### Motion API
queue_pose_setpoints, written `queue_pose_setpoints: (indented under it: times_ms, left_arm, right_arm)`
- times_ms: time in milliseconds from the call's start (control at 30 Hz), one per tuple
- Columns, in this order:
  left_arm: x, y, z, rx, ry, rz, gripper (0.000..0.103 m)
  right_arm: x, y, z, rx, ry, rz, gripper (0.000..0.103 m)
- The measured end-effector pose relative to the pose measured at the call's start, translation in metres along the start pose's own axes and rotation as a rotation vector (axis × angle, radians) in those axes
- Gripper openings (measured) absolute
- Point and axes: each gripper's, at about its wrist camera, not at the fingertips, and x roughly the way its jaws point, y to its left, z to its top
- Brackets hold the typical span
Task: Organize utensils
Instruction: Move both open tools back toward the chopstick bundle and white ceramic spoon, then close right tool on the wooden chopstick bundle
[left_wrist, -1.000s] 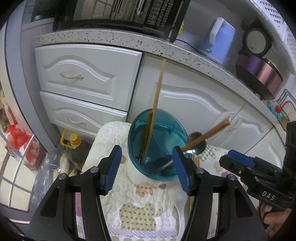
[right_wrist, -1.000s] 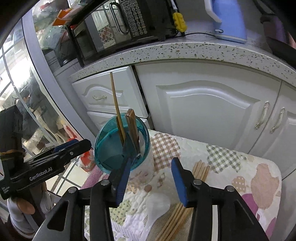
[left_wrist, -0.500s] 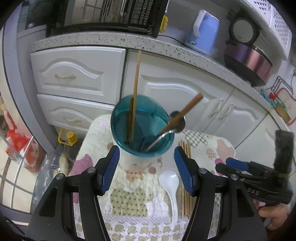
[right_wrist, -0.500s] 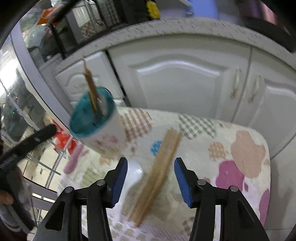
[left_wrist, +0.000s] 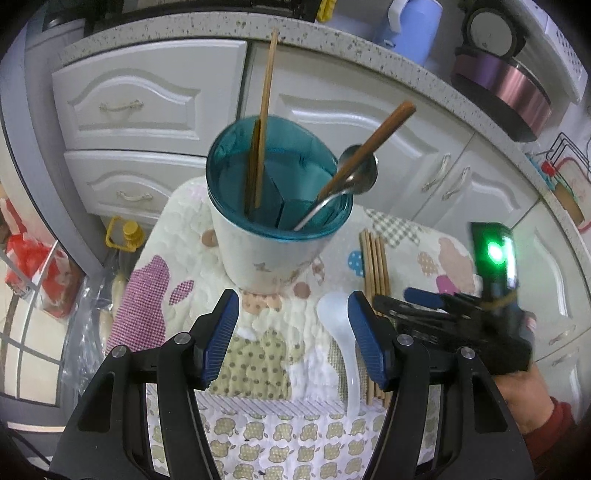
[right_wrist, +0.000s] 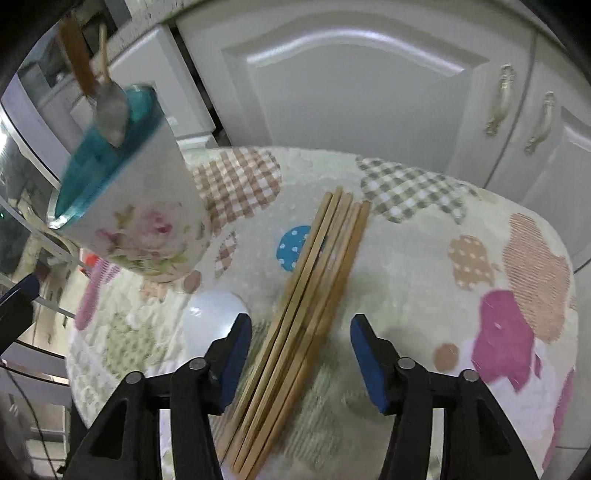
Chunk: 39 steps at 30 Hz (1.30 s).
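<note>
Right wrist view: right tongs (right_wrist: 301, 354), jaws just widening and empty, straddle the chopstick bundle (right_wrist: 317, 306) on the table; lower squarely, pinch mid-length. Left tongs (left_wrist: 293, 332) gape empty before the holder (left_wrist: 273, 251).

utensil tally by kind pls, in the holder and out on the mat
Chopsticks in the holder: 2
Wooden-handled metal spoons in the holder: 1
Loose chopsticks on the mat, bundled and overlapping, roughly: 5
White spoons on the mat: 1
Total: about 9
</note>
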Motion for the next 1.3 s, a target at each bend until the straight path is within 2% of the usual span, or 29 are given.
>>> queue_pose_setpoints:
  times_ms: [67, 133, 233, 367, 467, 600, 700, 800, 967, 1033, 1300]
  left_arm:
    - [0.001, 0.000, -0.001, 0.003, 0.003, -0.001, 0.061]
    - [0.002, 0.001, -0.001, 0.006, 0.000, 0.002, 0.061]
    - [0.007, 0.003, 0.001, -0.003, 0.008, 0.001, 0.061]
    - [0.019, -0.002, 0.000, -0.002, 0.031, -0.018, 0.061]
    - [0.026, -0.012, -0.004, 0.019, 0.049, -0.032, 0.061]
    - [0.034, -0.021, -0.007, 0.046, 0.070, -0.037, 0.061]
    - [0.036, -0.020, -0.007, 0.049, 0.075, -0.032, 0.061]
    - [0.037, -0.014, -0.006, 0.034, 0.078, -0.022, 0.061]
    - [0.041, -0.003, -0.006, 0.010, 0.090, -0.011, 0.061]
    - [0.043, 0.000, -0.007, 0.004, 0.096, -0.010, 0.061]
    - [0.052, -0.005, -0.009, 0.009, 0.116, -0.035, 0.061]
  right_arm:
    - [0.013, -0.009, -0.001, 0.016, 0.037, -0.027, 0.054]
    - [0.008, -0.029, -0.007, 0.072, 0.014, -0.014, 0.054]
    - [-0.004, -0.064, -0.021, 0.136, 0.011, -0.052, 0.054]
    - [-0.017, -0.102, -0.035, 0.183, 0.031, -0.144, 0.054]
    - [-0.029, -0.120, -0.038, 0.245, 0.023, -0.103, 0.054]
    - [-0.040, -0.103, -0.026, 0.200, -0.035, 0.005, 0.052]
    - [-0.034, -0.079, -0.010, 0.166, -0.042, 0.112, 0.042]
    - [-0.022, -0.060, 0.002, 0.156, -0.025, 0.175, 0.033]
    - [0.007, -0.048, 0.019, 0.146, 0.017, 0.136, 0.018]
    - [0.021, -0.045, 0.022, 0.141, 0.054, 0.107, 0.017]
    - [0.041, -0.033, 0.038, 0.127, 0.055, 0.137, 0.016]
